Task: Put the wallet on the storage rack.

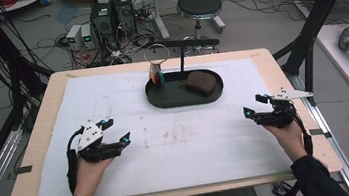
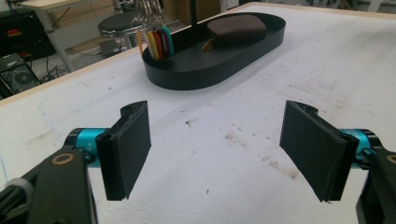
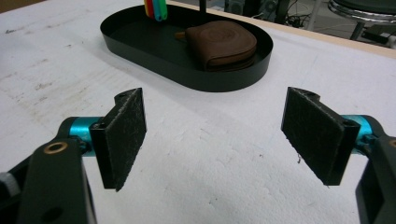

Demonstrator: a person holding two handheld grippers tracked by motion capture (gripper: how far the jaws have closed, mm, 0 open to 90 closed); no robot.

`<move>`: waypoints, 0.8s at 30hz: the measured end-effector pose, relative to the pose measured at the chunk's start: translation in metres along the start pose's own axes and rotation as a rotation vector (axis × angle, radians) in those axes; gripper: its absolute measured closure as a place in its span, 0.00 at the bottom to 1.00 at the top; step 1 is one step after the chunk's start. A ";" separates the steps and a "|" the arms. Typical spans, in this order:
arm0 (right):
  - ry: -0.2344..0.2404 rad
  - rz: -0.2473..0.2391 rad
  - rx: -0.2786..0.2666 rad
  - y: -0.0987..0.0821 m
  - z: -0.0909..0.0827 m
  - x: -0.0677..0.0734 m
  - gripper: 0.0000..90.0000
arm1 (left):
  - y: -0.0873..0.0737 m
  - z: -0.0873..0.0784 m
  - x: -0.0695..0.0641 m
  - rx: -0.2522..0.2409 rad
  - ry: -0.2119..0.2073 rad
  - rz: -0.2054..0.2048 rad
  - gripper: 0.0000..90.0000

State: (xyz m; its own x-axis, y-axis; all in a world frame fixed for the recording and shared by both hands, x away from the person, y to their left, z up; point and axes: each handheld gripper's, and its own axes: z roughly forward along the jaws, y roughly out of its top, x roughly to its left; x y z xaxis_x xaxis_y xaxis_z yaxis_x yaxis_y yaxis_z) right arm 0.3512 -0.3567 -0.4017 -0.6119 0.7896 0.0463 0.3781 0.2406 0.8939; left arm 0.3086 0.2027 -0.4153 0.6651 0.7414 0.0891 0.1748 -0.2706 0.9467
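Observation:
A black oval tray point(image 1: 163, 101) point(image 2: 196, 74) point(image 3: 140, 51) sits at the far middle of the white mat. Inside it lies a brown leather pouch point(image 1: 200, 83) point(image 2: 236, 29) point(image 3: 222, 44). At its left end a key ring with coloured tags point(image 1: 157, 74) point(image 2: 156, 42) point(image 3: 155, 8) hangs from a black stand point(image 1: 181, 57). My left gripper point(image 1: 114, 129) point(image 2: 215, 149) rests at the near left, open and empty. My right gripper point(image 1: 256, 106) point(image 3: 212, 140) rests at the near right, jaws wide apart, nothing between them.
The white mat point(image 1: 168, 144) covers a wooden table point(image 1: 40, 124). Behind the table stand a round black stool point(image 1: 199, 7), computer boxes point(image 1: 111, 12) and floor cables. A black frame post point(image 1: 321, 14) rises at the right.

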 end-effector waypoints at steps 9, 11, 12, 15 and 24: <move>-0.001 -0.005 -0.004 -0.002 0.000 0.000 0.24 | 0.000 -0.003 0.001 -0.004 0.012 0.003 0.27; 0.001 -0.004 0.001 -0.002 0.001 0.000 0.24 | -0.001 -0.004 0.001 -0.005 0.013 0.005 0.27; -0.001 -0.005 0.002 -0.003 0.002 0.000 0.24 | -0.001 -0.005 0.000 -0.005 0.016 0.003 0.27; -0.004 -0.008 0.003 -0.003 0.003 -0.001 0.24 | -0.002 -0.006 0.001 -0.002 0.017 0.004 0.27; 0.000 -0.011 0.005 -0.003 0.005 -0.002 0.24 | -0.003 -0.007 0.002 0.001 0.024 0.001 0.27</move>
State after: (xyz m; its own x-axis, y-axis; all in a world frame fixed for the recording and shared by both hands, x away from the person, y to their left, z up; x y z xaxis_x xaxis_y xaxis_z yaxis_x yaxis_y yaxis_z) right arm 0.3543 -0.3562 -0.4063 -0.6163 0.7866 0.0368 0.3749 0.2520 0.8922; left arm 0.3042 0.2091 -0.4158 0.6477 0.7556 0.0972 0.1749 -0.2716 0.9464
